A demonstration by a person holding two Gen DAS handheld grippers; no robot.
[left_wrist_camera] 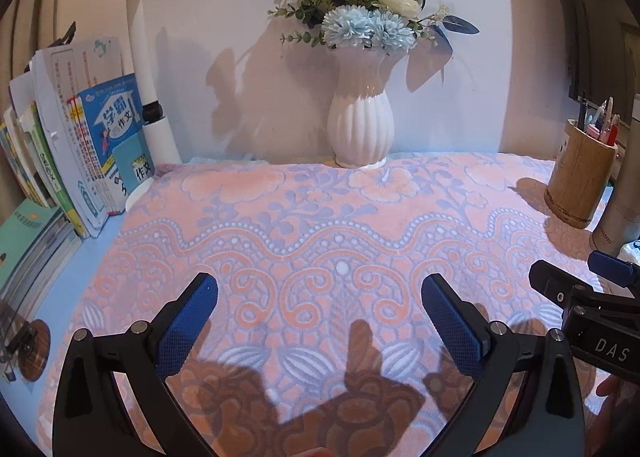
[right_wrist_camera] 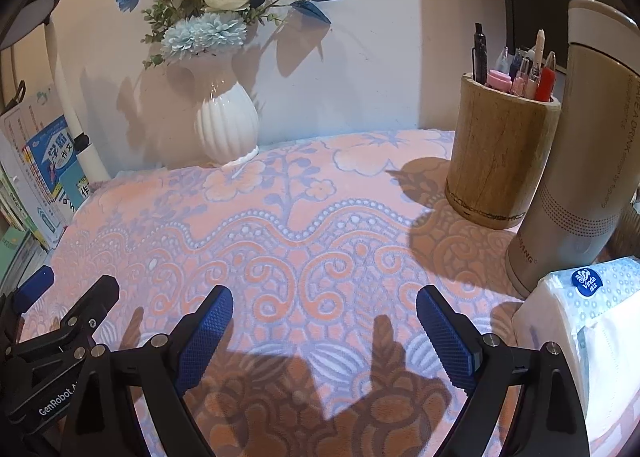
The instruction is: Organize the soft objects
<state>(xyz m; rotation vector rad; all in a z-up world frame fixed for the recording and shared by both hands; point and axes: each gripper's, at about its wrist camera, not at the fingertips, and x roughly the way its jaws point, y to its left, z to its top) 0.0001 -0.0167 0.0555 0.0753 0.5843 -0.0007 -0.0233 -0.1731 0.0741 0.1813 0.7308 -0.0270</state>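
A pink and pale-blue patterned towel (left_wrist_camera: 320, 225) lies spread flat over the desk; it also fills the right wrist view (right_wrist_camera: 304, 225). My left gripper (left_wrist_camera: 320, 317) hovers open and empty above the towel's near part. My right gripper (right_wrist_camera: 324, 329) is also open and empty above the towel, to the right of the left one. The right gripper's body shows at the right edge of the left wrist view (left_wrist_camera: 580, 297), and the left gripper's body shows at the lower left of the right wrist view (right_wrist_camera: 60, 341). Both cast shadows on the towel.
A white ribbed vase (left_wrist_camera: 360, 121) of blue and white flowers stands at the back on the towel's far edge. Books (left_wrist_camera: 80, 145) and a white lamp (left_wrist_camera: 154, 113) stand at the left. A wooden pen holder (right_wrist_camera: 500, 161), a beige bottle (right_wrist_camera: 580, 161) and a tissue pack (right_wrist_camera: 588, 321) stand at the right.
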